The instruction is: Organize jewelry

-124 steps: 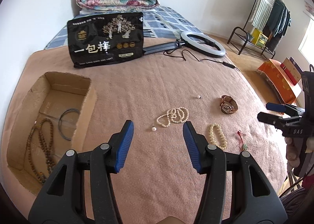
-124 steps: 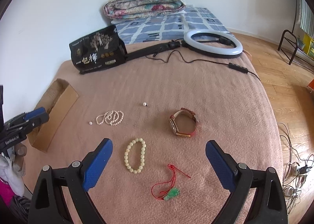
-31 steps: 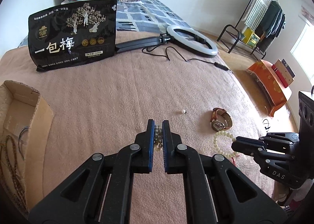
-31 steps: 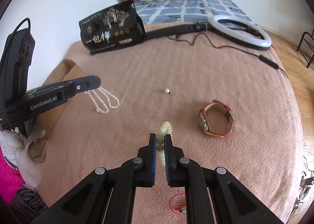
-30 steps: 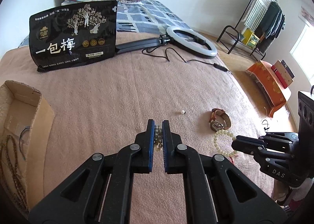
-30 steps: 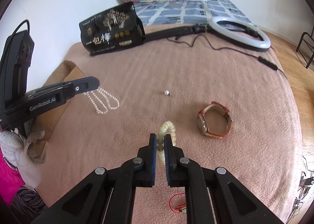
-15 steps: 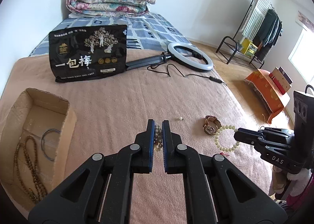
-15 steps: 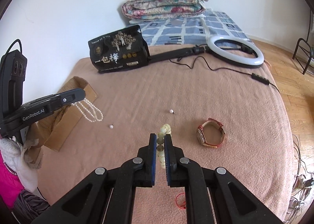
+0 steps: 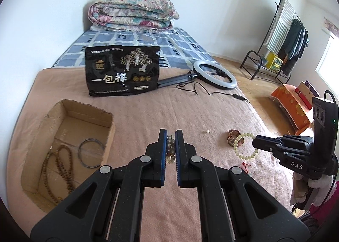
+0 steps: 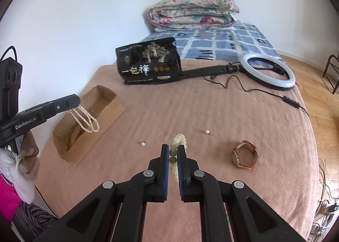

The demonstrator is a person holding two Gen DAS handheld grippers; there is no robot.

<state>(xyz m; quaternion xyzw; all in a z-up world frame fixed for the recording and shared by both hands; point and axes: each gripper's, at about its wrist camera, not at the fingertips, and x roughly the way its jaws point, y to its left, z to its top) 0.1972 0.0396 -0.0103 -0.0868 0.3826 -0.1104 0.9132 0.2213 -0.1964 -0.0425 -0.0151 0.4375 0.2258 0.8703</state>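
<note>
My left gripper (image 9: 170,136) is shut on a white pearl necklace (image 10: 85,120), which hangs from it above the pink blanket beside the cardboard box (image 9: 63,119). The box holds a brown bead string (image 9: 58,176) and a dark bangle (image 9: 91,153). My right gripper (image 10: 173,150) is shut on a pale bead bracelet (image 9: 243,146) and holds it in the air to the right. A brown-strap watch (image 10: 244,156) and two loose pearls (image 10: 143,143) (image 10: 207,132) lie on the blanket. A red cord charm (image 9: 245,164) lies near the watch.
A black snack bag (image 9: 122,74) lies at the back of the blanket (image 9: 148,110). A ring light (image 9: 215,74) with its stand and cable lies at the back right. A folded quilt (image 9: 131,15) sits on the bed behind. The floor with a clothes rack (image 9: 281,36) is to the right.
Both grippers have closed on their jewelry and lifted it off the blanket. The left gripper has carried the pearl necklace left towards the box. The right gripper has raised the bracelet.
</note>
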